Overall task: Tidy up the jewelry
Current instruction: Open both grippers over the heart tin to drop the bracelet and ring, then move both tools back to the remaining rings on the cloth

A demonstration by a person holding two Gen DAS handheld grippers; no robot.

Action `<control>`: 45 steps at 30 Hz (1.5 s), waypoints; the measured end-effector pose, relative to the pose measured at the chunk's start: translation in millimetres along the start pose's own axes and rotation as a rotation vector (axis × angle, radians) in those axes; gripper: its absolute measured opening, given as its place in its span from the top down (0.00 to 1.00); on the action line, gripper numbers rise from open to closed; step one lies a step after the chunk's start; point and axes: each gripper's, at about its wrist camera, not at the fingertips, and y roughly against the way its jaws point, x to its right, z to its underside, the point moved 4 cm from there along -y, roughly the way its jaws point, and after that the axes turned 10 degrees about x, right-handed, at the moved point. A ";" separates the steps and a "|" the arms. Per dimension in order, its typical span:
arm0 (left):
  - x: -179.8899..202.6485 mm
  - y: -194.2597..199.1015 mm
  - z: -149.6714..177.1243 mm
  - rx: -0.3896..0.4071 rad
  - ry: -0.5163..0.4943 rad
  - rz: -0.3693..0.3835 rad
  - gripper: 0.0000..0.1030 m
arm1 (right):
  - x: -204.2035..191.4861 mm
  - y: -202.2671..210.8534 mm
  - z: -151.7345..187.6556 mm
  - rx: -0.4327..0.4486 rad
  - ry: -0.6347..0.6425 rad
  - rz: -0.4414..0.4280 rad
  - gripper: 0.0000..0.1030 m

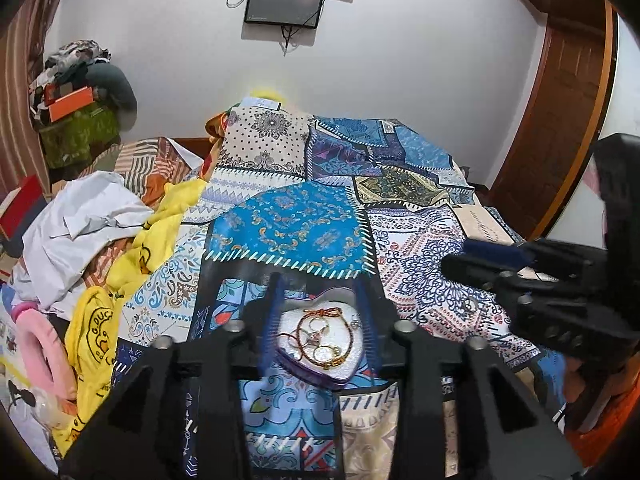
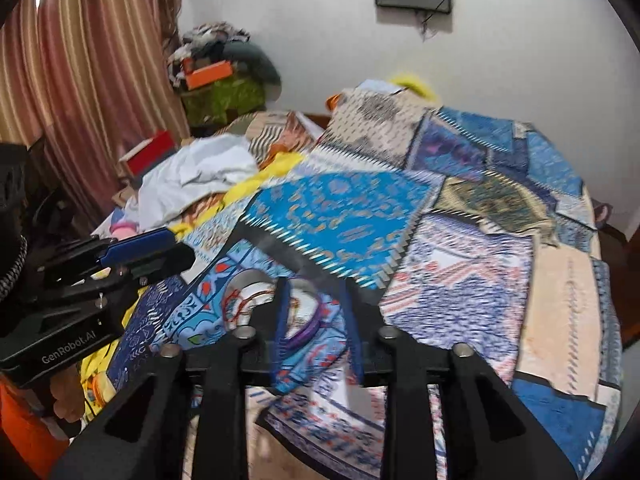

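Note:
A heart-shaped tin (image 1: 320, 364) with purple sides and a white lining lies on the patchwork bedspread (image 1: 292, 232). In it are a red-and-gold cord bracelet (image 1: 320, 314), a ring and a gold watch (image 1: 326, 354). My left gripper (image 1: 320, 304) hovers over the tin, open, with its blue-padded fingers either side of it and not touching. My right gripper (image 1: 460, 260) comes in from the right, apart from the tin. In the blurred right wrist view the tin (image 2: 250, 294) sits just left of my right gripper (image 2: 316, 296), which is open and holds nothing. My left gripper (image 2: 180, 252) shows at the left.
Crumpled white (image 1: 88, 212) and yellow (image 1: 160, 232) clothes and a pink item (image 1: 40, 344) crowd the bed's left side. A pile of boxes and clothes (image 1: 80, 92) stands in the back left corner by a striped curtain (image 2: 80, 80). A wooden door (image 1: 560, 112) is at the right.

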 end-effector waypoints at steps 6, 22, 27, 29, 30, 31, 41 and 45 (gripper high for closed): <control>19.4 -1.5 -4.3 0.001 -0.012 0.003 0.40 | 34.8 32.3 -4.0 0.071 -0.038 0.076 0.58; 89.5 -51.4 21.4 -0.127 -0.077 0.103 0.33 | 107.0 46.6 39.6 0.001 -0.120 0.175 0.58; 115.3 -72.1 42.3 -0.195 -0.116 0.146 0.33 | 121.2 45.0 56.7 -0.032 -0.148 0.176 0.58; 122.4 -79.1 48.5 -0.221 -0.112 0.166 0.33 | 126.3 46.1 61.2 -0.039 -0.159 0.177 0.58; 126.1 -82.1 51.3 -0.229 -0.112 0.174 0.33 | 128.2 47.1 63.1 -0.041 -0.162 0.179 0.58; 129.3 -84.8 53.7 -0.234 -0.114 0.179 0.33 | 130.5 47.6 64.5 -0.042 -0.165 0.180 0.58; 151.4 -103.8 71.3 -0.273 -0.158 0.236 0.72 | 141.8 46.8 69.9 -0.048 -0.195 0.165 0.58; 159.3 -104.6 76.1 -0.275 -0.180 0.261 0.80 | 139.0 42.7 69.8 -0.050 -0.191 0.152 0.58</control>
